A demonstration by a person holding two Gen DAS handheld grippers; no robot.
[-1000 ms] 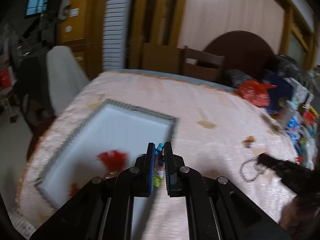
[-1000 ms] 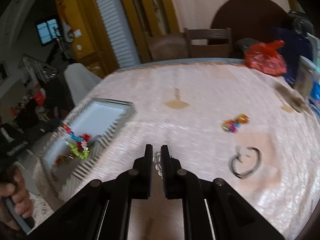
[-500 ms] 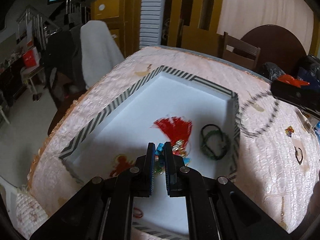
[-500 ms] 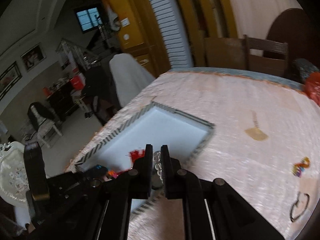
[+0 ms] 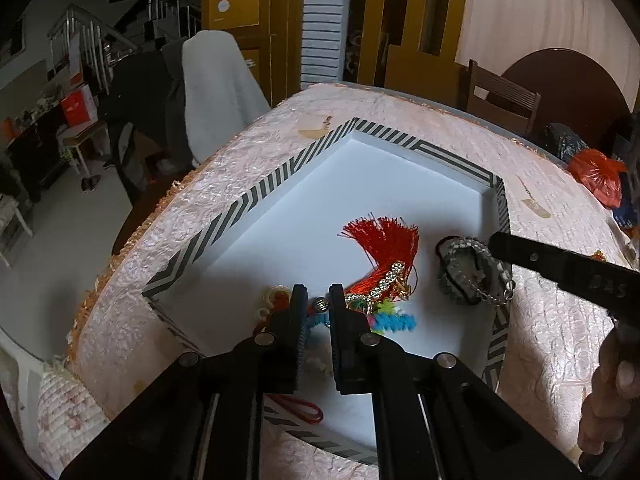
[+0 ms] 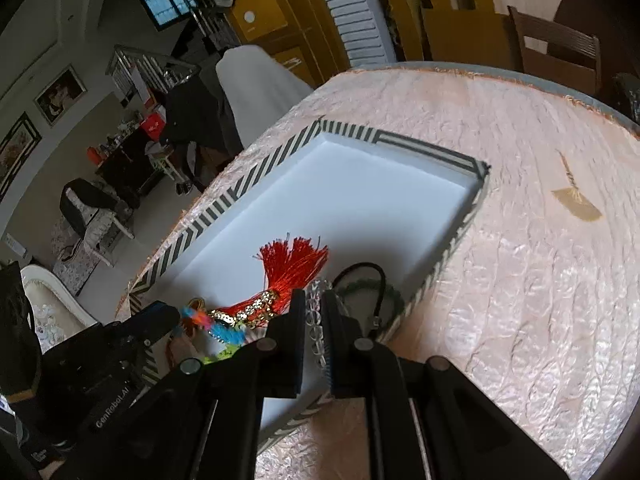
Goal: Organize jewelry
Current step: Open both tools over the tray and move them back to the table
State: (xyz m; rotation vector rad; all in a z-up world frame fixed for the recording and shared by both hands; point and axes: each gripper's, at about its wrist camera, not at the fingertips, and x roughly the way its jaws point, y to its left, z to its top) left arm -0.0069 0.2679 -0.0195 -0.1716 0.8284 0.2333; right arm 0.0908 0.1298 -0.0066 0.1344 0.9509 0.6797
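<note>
My left tongs point(image 5: 318, 300) are opening over the white-lined rectangular tray with a black-and-white chevron rim point(image 5: 256, 196), a fuzzy, colourful beaded bracelet point(image 5: 384, 320) loose between the pads. The tray sits near the left edge of the crinkled pink tabletop point(image 6: 540, 280). My right tongs point(image 6: 314, 308) are clenched on a clear faceted bead strand point(image 6: 314, 320). A silky red tassel with a sequinned gold band point(image 5: 384, 240) lies inside. Only the left view shows the metal chain point(image 5: 476, 292); the right shows a dark cord loop point(image 6: 368, 284).
</note>
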